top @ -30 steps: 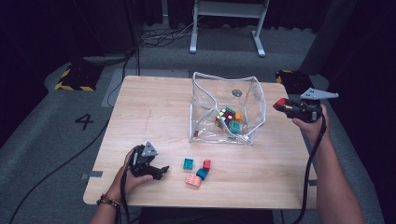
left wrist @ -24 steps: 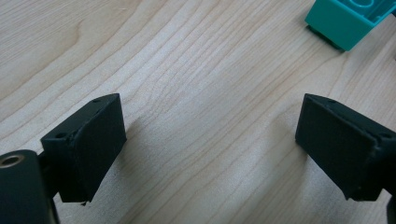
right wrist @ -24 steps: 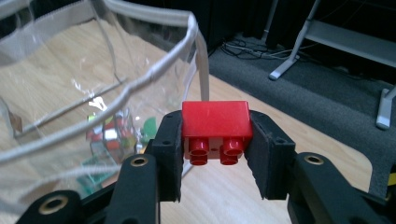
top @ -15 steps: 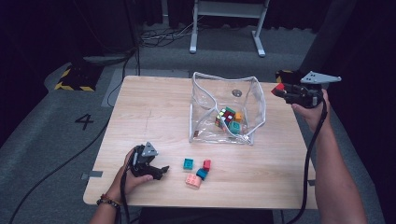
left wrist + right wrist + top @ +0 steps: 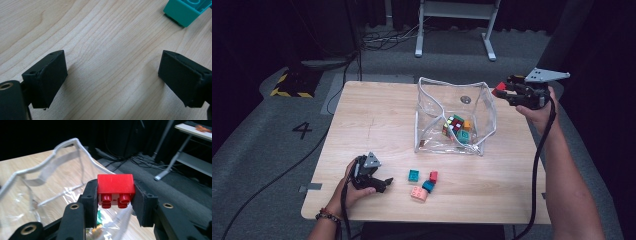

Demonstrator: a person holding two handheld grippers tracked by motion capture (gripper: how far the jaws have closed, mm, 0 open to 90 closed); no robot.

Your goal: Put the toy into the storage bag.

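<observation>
My right gripper (image 5: pixel 501 91) is shut on a red brick (image 5: pixel 115 187), held in the air by the right rim of the clear plastic bag (image 5: pixel 430 100). In the right gripper view the red brick sits between the pads above the bag's white rim (image 5: pixel 62 146). Inside the bag lie a colour cube (image 5: pixel 453 125), an orange brick and a teal brick. My left gripper (image 5: pixel 387 182) rests on the table near the front left, its jaws open over bare wood. A teal brick (image 5: pixel 413 175) lies just right of it, seen also as the teal brick (image 5: pixel 185 11).
A red brick (image 5: pixel 433 176), a blue brick (image 5: pixel 428 186) and a pink brick (image 5: pixel 419 193) cluster near the table's front edge. The wooden table (image 5: pixel 372 120) has bare room at the left. Cables and a white stand (image 5: pixel 452 15) lie on the floor beyond.
My right gripper has risen with the red brick and moved toward the far side, beside the bag's upper right rim. The left gripper has stayed put.
</observation>
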